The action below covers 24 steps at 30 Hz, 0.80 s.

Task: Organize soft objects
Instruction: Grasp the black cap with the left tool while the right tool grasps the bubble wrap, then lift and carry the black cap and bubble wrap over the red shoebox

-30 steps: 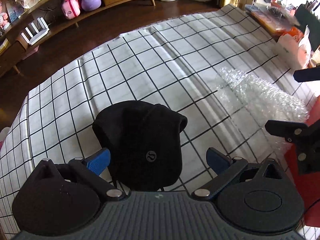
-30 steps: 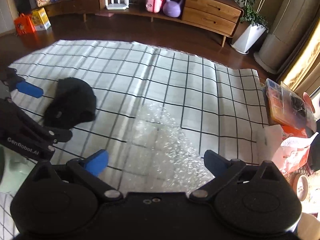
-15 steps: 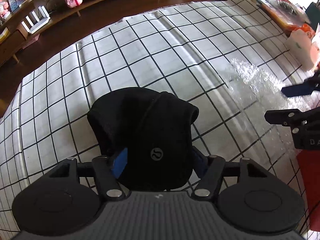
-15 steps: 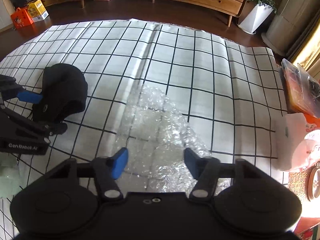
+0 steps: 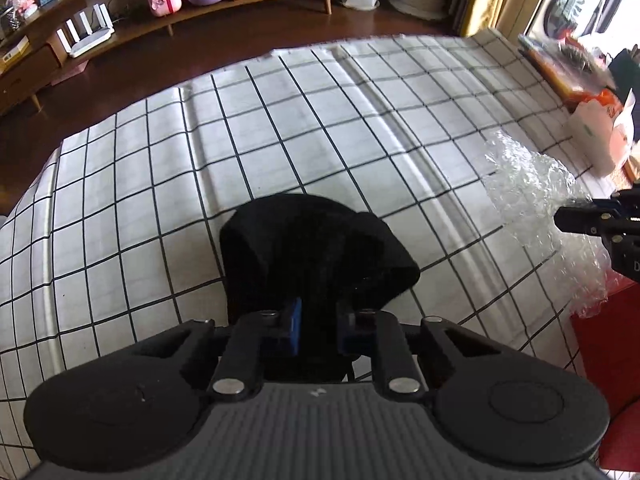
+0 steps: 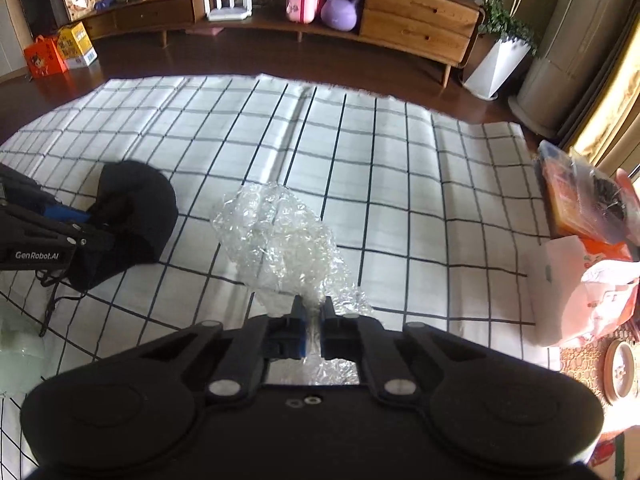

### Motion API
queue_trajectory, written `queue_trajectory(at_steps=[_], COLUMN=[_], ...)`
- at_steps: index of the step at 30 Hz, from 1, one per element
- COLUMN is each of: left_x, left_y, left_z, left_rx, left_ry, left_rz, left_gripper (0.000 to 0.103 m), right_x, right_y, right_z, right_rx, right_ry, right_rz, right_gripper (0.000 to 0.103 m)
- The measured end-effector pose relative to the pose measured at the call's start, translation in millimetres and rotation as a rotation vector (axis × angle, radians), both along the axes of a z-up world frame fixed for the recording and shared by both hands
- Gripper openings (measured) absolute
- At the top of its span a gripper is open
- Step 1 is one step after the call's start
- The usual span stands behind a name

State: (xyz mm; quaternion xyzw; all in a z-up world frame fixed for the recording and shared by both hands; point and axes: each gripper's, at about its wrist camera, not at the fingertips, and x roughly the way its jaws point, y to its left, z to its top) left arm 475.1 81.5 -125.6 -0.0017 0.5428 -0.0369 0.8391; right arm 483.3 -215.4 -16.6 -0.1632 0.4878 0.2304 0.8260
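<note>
A black fabric item (image 5: 312, 240) lies bunched on the white checked cloth (image 5: 280, 120). My left gripper (image 5: 318, 316) is closing on its near edge, and the blue pads (image 5: 295, 320) pinch a fold of it. From the right wrist view the same black item (image 6: 136, 200) sits at the left with the left gripper (image 6: 80, 220) on it. A crumpled sheet of clear bubble wrap (image 6: 276, 236) lies mid-cloth. My right gripper (image 6: 313, 308) is closing on its near end, which is squeezed between the pads. The bubble wrap (image 5: 536, 196) and the right gripper (image 5: 576, 218) also show in the left wrist view.
Plastic bags and a box (image 6: 592, 280) crowd the cloth's right edge. A red surface (image 5: 600, 344) lies at the near right. A low wooden cabinet with a purple kettlebell (image 6: 339, 4) stands across the dark floor. A white planter (image 6: 496, 68) stands at its right.
Both grippers went from wide open to closed. The left one closed on the black fabric's near edge, the right one on the bubble wrap, which now bunches up at the pads.
</note>
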Motion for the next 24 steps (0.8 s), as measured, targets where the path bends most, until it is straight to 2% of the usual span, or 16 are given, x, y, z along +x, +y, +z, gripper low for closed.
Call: queue_trajectory(at_steps=[9,15,24], left_x=[-21,-39,-70], left_y=[12,15,5], left_z=[36,74,139], left_rx=[-0.024,-0.041,-0.059], left_ry=[-0.079,-0.149,-0.265], left_rz=[0.039,0.057,0.050], left_gripper=[0.010,0.010,0.010], right_x=[-26,-46,-73], right_y=[-22,-41,-58], right_z=[35,69,130], right_rx=[0.144,0.246,0.346], right_ry=[-0.058,-0.071,-0.164], right_rz=[-0.049,-0.069,-0.073], right_gripper=[0.005,0.004,0.004])
